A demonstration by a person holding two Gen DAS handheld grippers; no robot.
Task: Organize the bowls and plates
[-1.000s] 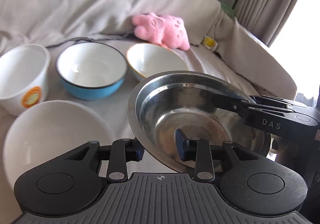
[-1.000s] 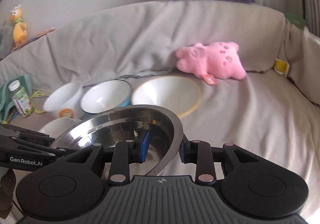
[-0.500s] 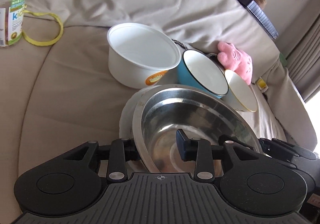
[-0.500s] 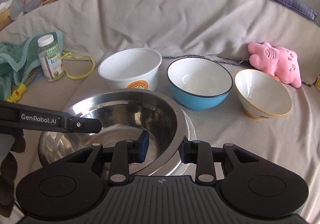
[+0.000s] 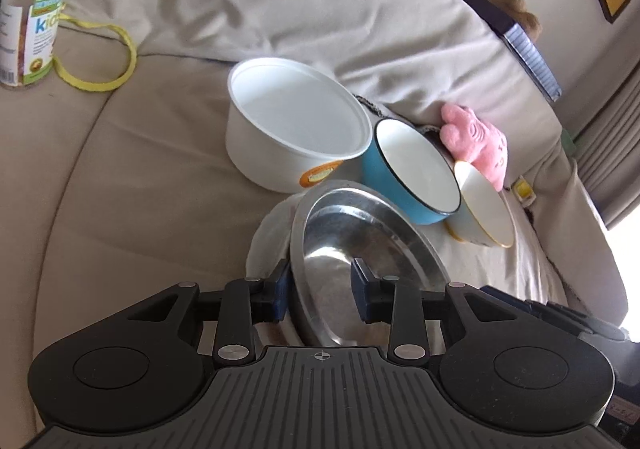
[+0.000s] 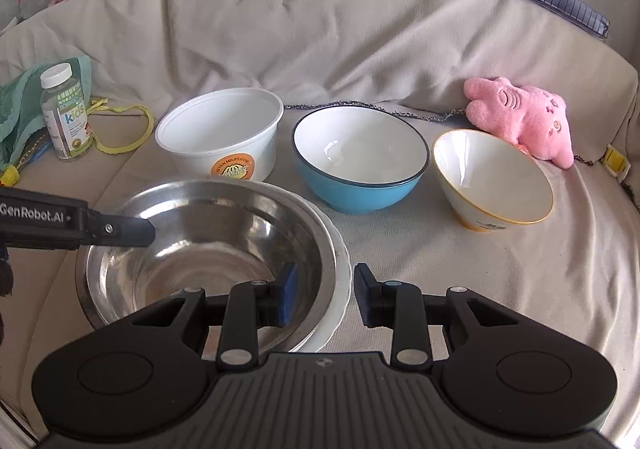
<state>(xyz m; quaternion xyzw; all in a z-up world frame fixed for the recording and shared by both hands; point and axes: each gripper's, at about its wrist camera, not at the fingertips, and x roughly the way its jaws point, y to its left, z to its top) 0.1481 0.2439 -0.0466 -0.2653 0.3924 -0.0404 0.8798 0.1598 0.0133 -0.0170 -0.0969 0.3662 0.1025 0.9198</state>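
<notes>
— Where did the steel bowl (image 6: 208, 245) sit?

— Upright on a white plate (image 6: 340, 289), whose rim peeked out along the bowl's right side. It was shiny, wide, shallow and empty.

— And the rest, taken from that steel bowl?

— Just behind it stood a white plastic tub (image 6: 222, 137) with an orange round label, upright and empty. Behind and to the right of the steel bowl sat a blue bowl (image 6: 360, 165) with a white inside and dark rim, upright, close beside the tub. Farther right again, well apart from the steel bowl, a white bowl with a yellow rim (image 6: 494, 181) leaned, tilted, its mouth turned partly forward. All rested on the cloth-covered sofa (image 6: 440, 249).
</notes>
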